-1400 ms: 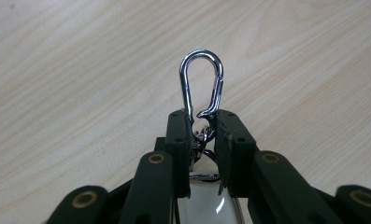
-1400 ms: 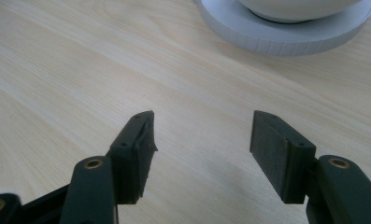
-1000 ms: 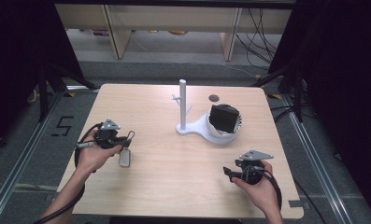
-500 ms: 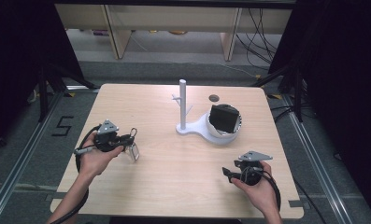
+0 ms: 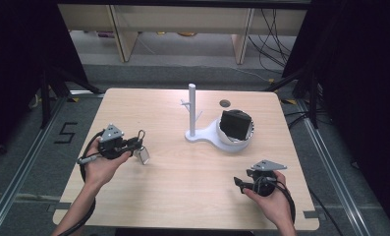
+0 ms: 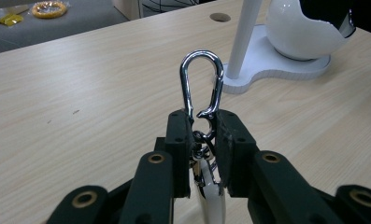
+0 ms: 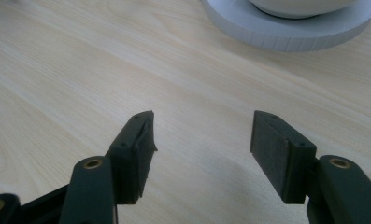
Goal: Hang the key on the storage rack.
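Note:
My left gripper [image 6: 203, 128] is shut on a silver carabiner clip [image 6: 202, 84], whose loop sticks out past the jaws toward the white stand. A pale tag [image 6: 210, 200] hangs below the clip between the jaws. In the high view the left gripper [image 5: 139, 144] sits at the table's left with the tag [image 5: 144, 156] dangling by it. The white stand [image 5: 192, 110] has an upright post with small pegs, and a white bowl-shaped holder [image 5: 236, 129] with a black inside sits on its base. My right gripper [image 7: 202, 140] hovers low over the wood near the front right, open, with nothing between its jaws.
The wooden table [image 5: 173, 177] has a small round hole [image 5: 225, 103] behind the stand. Shelving legs and loose cables stand on the floor beyond the far edge. A metal rail [image 5: 15, 172] runs along the floor at the left.
The left hand has turned and shifted a little to the right, so the clip now points toward the stand. The right hand has stayed where it was.

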A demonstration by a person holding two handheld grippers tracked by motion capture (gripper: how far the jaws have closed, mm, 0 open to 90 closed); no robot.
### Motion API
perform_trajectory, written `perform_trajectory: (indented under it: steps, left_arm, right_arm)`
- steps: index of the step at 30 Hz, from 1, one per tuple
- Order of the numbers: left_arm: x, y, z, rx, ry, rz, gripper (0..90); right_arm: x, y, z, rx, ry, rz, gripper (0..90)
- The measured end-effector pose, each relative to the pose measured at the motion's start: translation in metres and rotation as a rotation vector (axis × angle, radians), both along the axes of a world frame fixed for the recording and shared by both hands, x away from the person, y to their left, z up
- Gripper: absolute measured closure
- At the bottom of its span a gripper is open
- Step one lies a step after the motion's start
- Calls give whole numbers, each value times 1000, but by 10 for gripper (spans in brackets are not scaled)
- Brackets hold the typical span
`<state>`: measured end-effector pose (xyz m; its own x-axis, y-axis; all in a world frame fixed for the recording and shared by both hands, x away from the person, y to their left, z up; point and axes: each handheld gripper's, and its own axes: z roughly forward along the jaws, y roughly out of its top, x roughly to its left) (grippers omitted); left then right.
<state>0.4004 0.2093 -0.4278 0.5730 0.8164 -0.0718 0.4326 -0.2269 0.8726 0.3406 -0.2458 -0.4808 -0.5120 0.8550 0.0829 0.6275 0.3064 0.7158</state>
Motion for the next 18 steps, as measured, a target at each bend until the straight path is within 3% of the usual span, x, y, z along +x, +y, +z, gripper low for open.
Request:
perform_trajectory:
  steps: [10, 12, 13, 18]
  left_arm:
    - [-2, -7, 8, -25, -44, -10, 754]
    - [-2, -9, 10, -35, -55, -18, 754]
    - [-3, -11, 11, -34, -60, -17, 754]
    - [-2, -17, 16, -42, -71, -35, 754]
  right_arm:
    - [1, -1, -1, 2, -11, 8, 409]
    - [-1, 2, -2, 41, 9, -14, 409]
    - [1, -1, -2, 28, -10, 10, 409]
    - [0, 0, -1, 19, 0, 3, 408]
